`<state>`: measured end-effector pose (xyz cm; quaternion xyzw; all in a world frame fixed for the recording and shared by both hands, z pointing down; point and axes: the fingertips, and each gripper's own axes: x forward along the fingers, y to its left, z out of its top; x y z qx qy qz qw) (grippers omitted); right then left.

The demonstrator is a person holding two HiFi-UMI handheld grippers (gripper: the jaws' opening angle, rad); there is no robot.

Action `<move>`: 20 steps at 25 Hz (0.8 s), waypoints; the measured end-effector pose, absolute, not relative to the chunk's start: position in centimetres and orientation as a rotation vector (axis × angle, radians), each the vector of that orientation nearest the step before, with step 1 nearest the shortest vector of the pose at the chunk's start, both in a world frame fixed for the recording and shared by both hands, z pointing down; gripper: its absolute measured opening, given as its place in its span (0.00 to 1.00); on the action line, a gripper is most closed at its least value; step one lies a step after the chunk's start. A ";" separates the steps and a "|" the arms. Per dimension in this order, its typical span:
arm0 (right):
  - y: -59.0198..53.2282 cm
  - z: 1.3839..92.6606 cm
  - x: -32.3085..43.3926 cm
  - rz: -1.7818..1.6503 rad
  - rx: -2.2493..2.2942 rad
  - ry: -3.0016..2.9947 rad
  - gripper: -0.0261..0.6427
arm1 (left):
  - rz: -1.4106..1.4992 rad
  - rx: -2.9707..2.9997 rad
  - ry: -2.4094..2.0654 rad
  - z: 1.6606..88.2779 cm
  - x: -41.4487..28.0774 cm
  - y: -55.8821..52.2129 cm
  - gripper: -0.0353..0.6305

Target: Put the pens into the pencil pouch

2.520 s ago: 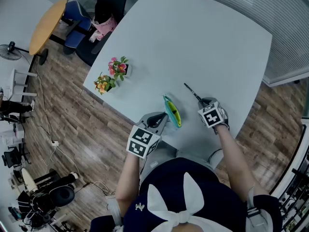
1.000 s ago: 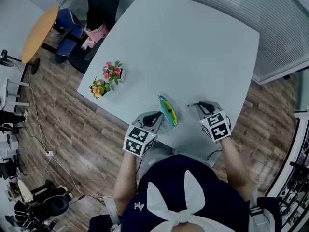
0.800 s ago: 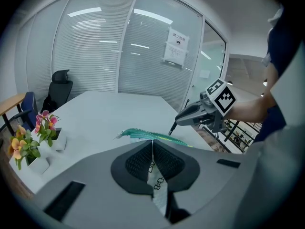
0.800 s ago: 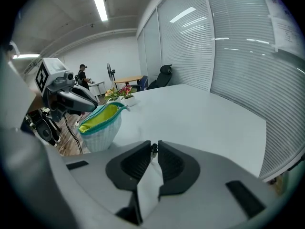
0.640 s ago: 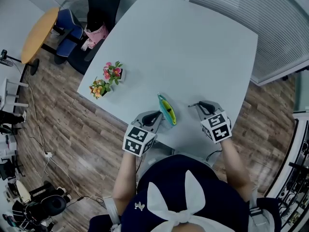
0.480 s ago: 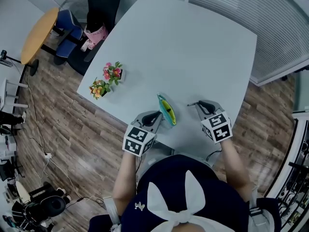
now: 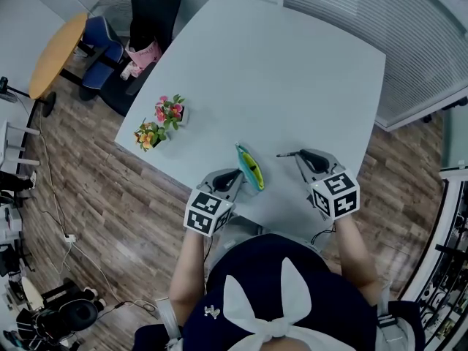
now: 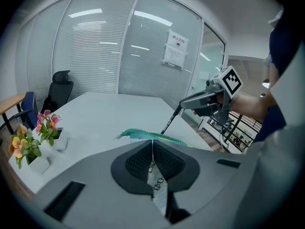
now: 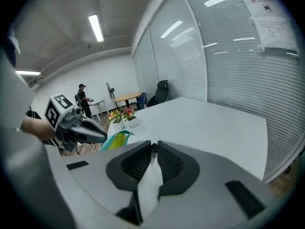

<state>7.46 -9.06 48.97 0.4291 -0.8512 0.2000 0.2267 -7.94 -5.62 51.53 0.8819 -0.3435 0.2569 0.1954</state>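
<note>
A teal and yellow pencil pouch (image 7: 249,170) stands on edge near the front of the white table (image 7: 292,72). My left gripper (image 7: 235,176) is shut on the pouch's near end; in the left gripper view the fabric is pinched between the pads of that gripper (image 8: 152,146) and the pouch's teal zip edge (image 8: 143,135) runs beyond. My right gripper (image 7: 298,155) is shut on a black pen (image 7: 285,154), held above the table, tip pointing left toward the pouch. The pen (image 8: 169,121) slants down near the pouch's far side. In the right gripper view only the pen's end (image 9: 152,150) shows between the jaws.
Two small flower pots (image 7: 174,109) (image 7: 150,132) stand at the table's left edge. A black office chair (image 7: 153,6) and a round wooden table (image 7: 62,42) are beyond the left corner. A person (image 9: 83,97) stands far off. The table's front edge lies just under both grippers.
The right gripper took the pen off the table and has risen with it, its tip swinging left toward the pouch. The left gripper and pouch have stayed put.
</note>
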 end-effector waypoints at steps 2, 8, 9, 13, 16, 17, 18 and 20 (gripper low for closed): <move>-9.1 47.9 7.2 0.550 1.184 -2.371 0.11 | 0.720 2.472 -0.963 51.6 -8.1 -5.7 0.09; -9.2 44.6 6.4 0.560 1.195 -2.457 0.11 | 0.716 2.469 -0.962 51.5 -8.3 -5.9 0.09; -9.1 44.0 6.5 0.561 1.198 -2.470 0.11 | 0.716 2.469 -0.963 51.5 -8.2 -5.8 0.09; -8.6 42.2 6.5 0.561 1.197 -2.512 0.11 | 0.710 2.473 -0.966 51.3 -7.9 -5.4 0.09; -8.5 41.4 6.1 0.567 1.185 -2.537 0.11 | 0.707 2.472 -0.968 51.1 -8.0 -5.4 0.09; -8.5 41.2 6.0 0.569 1.179 -2.543 0.11 | 0.706 2.471 -0.969 51.1 -8.1 -5.4 0.09; -8.5 41.0 5.9 0.569 1.174 -2.549 0.11 | 0.706 2.471 -0.970 51.1 -8.1 -5.5 0.09; -8.4 40.9 5.7 0.570 1.162 -2.560 0.11 | 0.704 2.469 -0.973 51.2 -8.1 -5.5 0.09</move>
